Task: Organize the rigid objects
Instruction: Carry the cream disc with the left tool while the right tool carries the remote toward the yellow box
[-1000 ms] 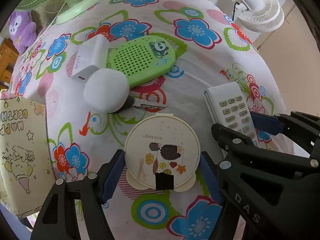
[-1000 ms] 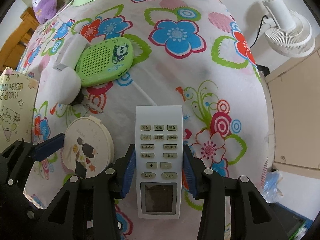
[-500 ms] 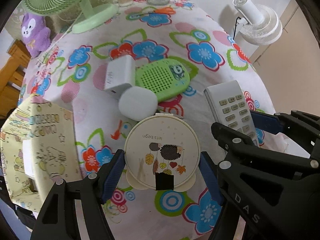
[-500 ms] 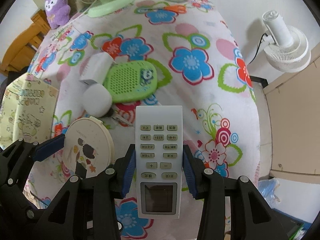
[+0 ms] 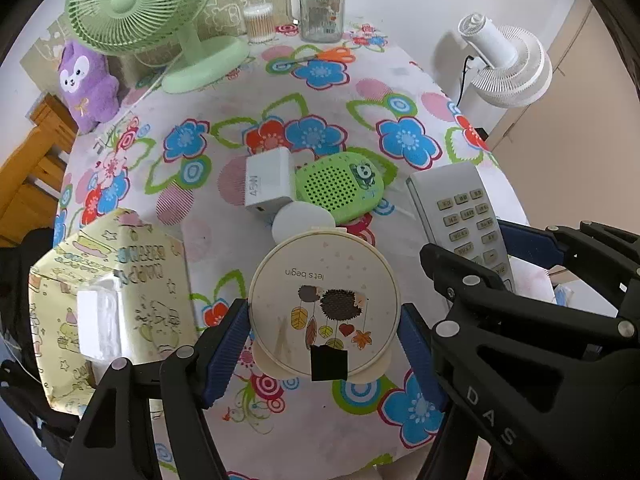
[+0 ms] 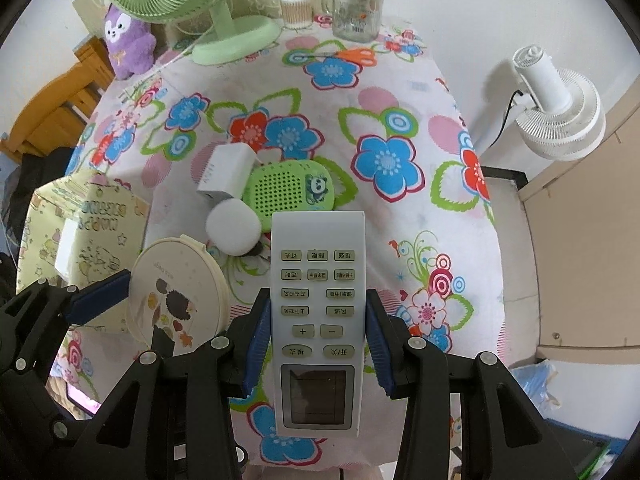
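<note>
1. The left gripper (image 5: 324, 334) is pinching a round compact mirror (image 5: 324, 304) by its rim, and the right gripper (image 6: 318, 334) is clamping a white remote control (image 6: 318, 320) across its narrow sides; both things are hanging above the flowered tablecloth (image 6: 400, 92).
2. The remote is sticking out far ahead of the pads (a long lever), so a quick swing could be twisting it loose.
3. The mirror's curved rim is offering little grip and could be slipping out.
4. The yellow gift bag (image 5: 120, 280) is sitting at the table's left edge, probably the destination; its opening is hard to make out.
5. The white ball (image 6: 234, 228) is partly hiding something dark beneath it.
</note>
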Available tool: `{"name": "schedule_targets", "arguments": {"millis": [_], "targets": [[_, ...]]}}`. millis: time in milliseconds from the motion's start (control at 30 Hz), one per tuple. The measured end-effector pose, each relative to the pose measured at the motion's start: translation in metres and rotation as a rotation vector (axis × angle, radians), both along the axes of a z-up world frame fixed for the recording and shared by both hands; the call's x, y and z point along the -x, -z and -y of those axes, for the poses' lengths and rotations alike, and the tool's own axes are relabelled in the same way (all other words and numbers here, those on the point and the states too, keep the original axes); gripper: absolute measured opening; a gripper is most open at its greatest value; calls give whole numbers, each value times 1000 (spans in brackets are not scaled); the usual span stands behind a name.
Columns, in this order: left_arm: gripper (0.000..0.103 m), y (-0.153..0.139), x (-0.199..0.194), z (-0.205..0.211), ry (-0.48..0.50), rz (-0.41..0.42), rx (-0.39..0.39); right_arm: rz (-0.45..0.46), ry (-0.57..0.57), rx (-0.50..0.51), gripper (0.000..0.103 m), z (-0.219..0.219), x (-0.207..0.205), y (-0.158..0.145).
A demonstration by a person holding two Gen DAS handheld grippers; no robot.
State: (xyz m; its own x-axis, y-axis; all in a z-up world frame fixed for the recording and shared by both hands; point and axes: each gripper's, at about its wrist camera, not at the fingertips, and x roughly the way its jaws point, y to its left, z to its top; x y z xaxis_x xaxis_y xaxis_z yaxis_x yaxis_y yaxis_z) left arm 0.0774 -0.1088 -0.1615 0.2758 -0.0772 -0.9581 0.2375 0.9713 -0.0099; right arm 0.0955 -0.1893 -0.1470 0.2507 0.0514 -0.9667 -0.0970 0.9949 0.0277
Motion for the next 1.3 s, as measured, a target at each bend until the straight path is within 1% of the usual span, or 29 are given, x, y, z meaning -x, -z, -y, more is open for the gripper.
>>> {"name": "schedule_targets", "arguments": {"millis": [267, 800, 1067, 1300], "targets": [[76, -21, 5, -8, 11, 41, -5, 46, -10, 14, 47, -10, 5, -25], [76, -51, 9, -30, -2, 93, 6, 104, -4, 13, 47, -31, 9, -59], [76, -59, 8, -46, -7, 112, 13, 122, -11, 14, 47, -47, 6, -69], [76, -60, 5, -67, -16, 109, 1, 122, -23, 6, 47, -68, 2, -69]]}}
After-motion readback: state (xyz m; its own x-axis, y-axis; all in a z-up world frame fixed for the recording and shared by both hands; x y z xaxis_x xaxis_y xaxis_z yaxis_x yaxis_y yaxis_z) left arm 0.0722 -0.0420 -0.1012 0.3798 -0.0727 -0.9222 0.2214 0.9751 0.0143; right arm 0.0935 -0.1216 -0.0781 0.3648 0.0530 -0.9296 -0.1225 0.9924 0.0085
